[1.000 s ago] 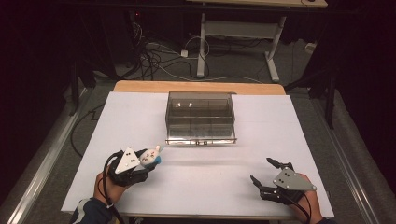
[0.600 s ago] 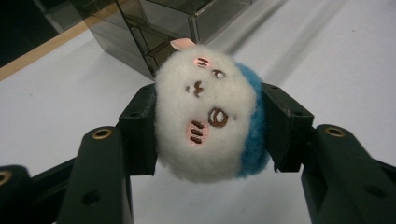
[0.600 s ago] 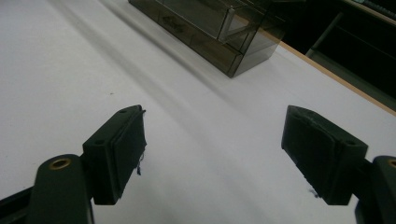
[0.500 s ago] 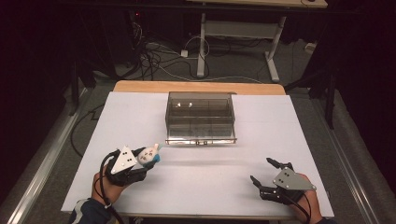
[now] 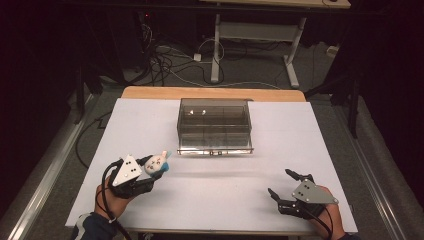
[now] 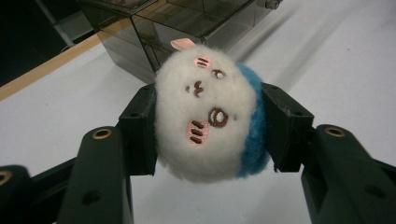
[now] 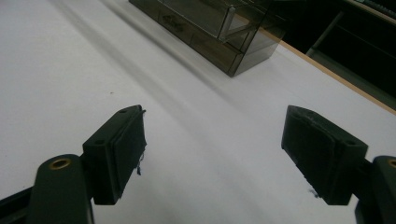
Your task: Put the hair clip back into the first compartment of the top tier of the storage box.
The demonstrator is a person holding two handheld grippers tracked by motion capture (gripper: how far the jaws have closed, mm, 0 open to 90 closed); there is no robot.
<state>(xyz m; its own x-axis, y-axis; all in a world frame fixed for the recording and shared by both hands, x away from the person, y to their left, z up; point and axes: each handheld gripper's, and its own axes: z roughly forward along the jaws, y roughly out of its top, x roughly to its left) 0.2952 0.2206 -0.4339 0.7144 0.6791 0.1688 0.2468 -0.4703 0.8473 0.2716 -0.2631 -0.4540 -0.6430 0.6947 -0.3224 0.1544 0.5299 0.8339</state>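
Plush first: we have the small white-and-blue plush toy [image 6: 210,112] clamped between the pads of our left gripper [image 5: 150,172], lifted just clear of the white table [image 5: 210,185] at its near left. Compared with a second ago and half a second ago, almost nothing has shifted; the left gripper sits at the same spot with the toy in the same squeeze, and the toy's face tilts sideways in the left gripper view. We read that as a pause with the grasp settled, not a carry under way.

Our right gripper [image 5: 285,187] also holds its place at the near right, jaws spread wide with nothing between them and bare tabletop ahead of it.

The smoky clear drawer box [image 5: 214,125] stands well apart, toward the far middle of the table, and its lower front looks pulled out slightly. We judge that the toy is bound for that box, so the whole carry is yet to come.
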